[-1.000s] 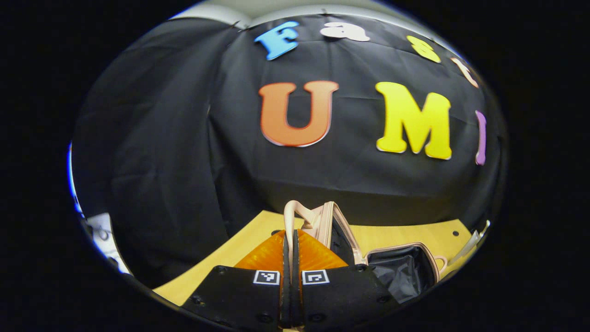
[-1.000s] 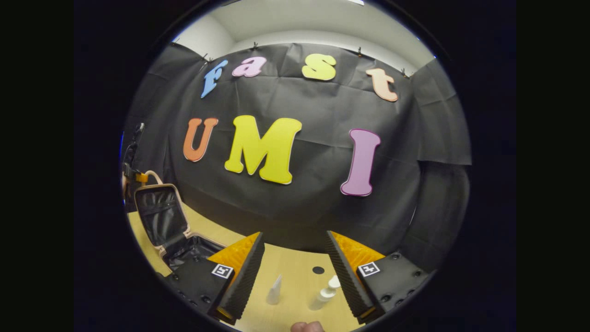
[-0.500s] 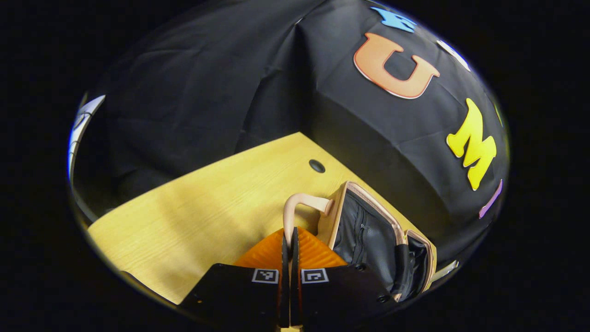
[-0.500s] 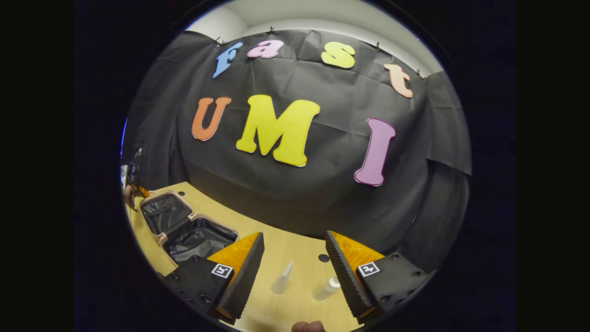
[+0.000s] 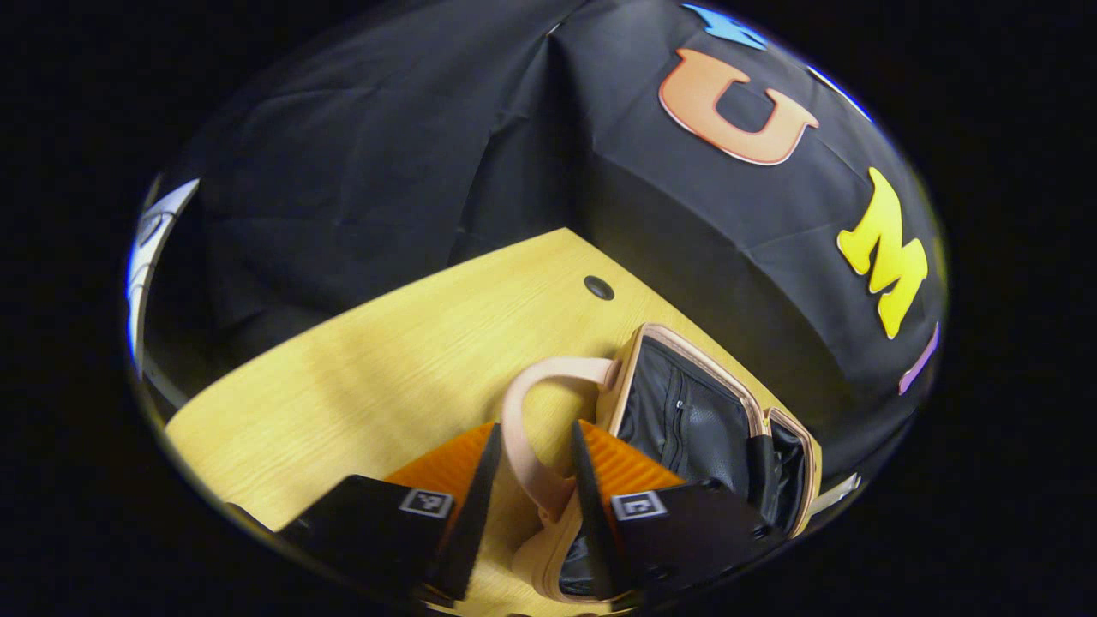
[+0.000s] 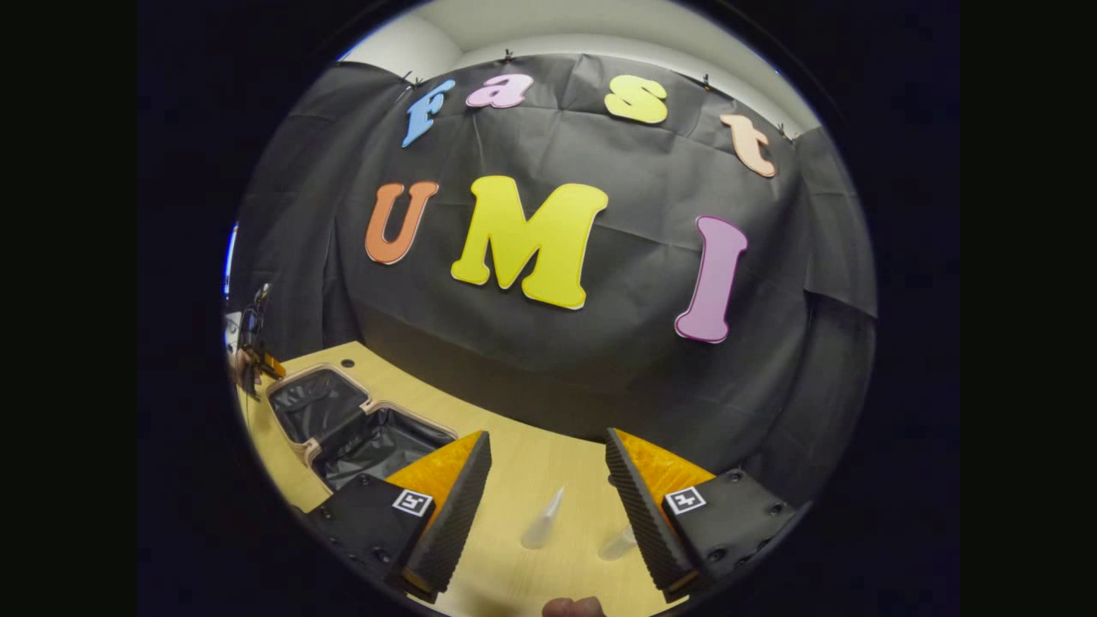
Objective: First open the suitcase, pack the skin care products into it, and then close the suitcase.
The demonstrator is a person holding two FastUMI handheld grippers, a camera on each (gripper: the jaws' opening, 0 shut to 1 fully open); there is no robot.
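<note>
- Pale yellow wood-grain table top fills the lower half of both views, running up to the black cloth wall.
- Beige hard-shell suitcase with black fabric lining lies spread flat at lower left in the right gripper view, both halves facing up and nothing in them that I can make out. In the left gripper view it sits at lower right, its lid rim resting on the table.
- Left gripper, at the bottom centre of the left gripper view, has its fingers parted, with the suitcase's curved beige handle in the gap. Whether either finger touches the handle is hard to tell.
- Right gripper, at the bottom centre of the right gripper view, is spread wide and holds nothing.
- White cone-capped skin care tube stands on the table between the right gripper's fingers.
- Small white pump bottle stands just right of the tube, close against the right-hand finger.
- Risks, as I judge them: drawing the left gripper away could snag the handle loop and drag the open suitcase. Closing on the slim, tapered tube could tip it or knock the bottle beside it.
</note>
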